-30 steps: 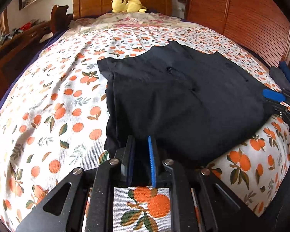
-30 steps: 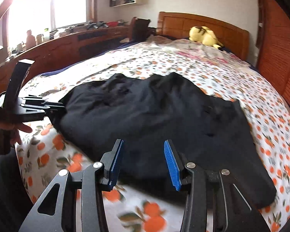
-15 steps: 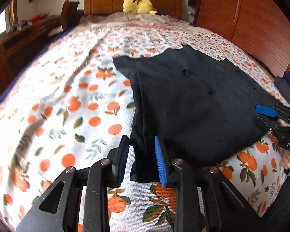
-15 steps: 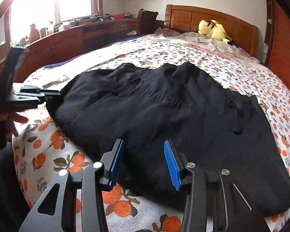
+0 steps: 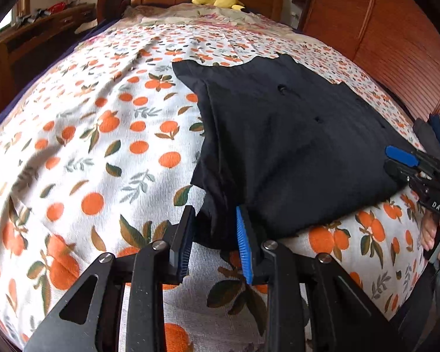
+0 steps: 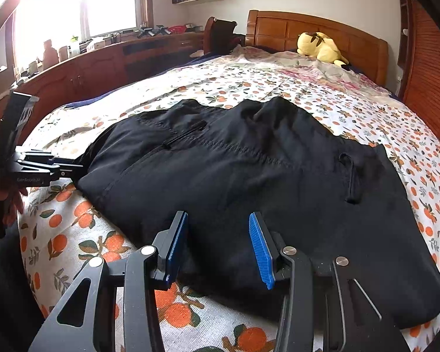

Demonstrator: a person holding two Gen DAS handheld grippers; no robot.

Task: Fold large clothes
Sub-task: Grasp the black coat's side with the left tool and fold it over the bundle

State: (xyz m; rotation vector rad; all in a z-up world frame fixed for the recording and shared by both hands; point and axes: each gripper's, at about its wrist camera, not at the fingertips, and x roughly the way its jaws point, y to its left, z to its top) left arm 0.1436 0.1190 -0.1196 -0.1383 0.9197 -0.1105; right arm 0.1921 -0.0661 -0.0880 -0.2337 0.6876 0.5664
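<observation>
Nearest the bed's (image 5: 73, 152) front edge, left gripper (image 5: 215, 243) with jaws parted astride the near left corner of the black garment (image 5: 278, 152), pads apparently not pressing; right gripper (image 6: 217, 246) likewise apart over the garment's near hem; garment lying flat across the orange-print sheet; far behind, yellow plush toy (image 6: 319, 47) against the headboard (image 6: 290, 28)

White letters "DAS" stand on the black body of the right gripper (image 5: 400, 162), and faint lettering resembling "GenRobot.AI" marks the side of the left gripper (image 6: 70, 165).
</observation>
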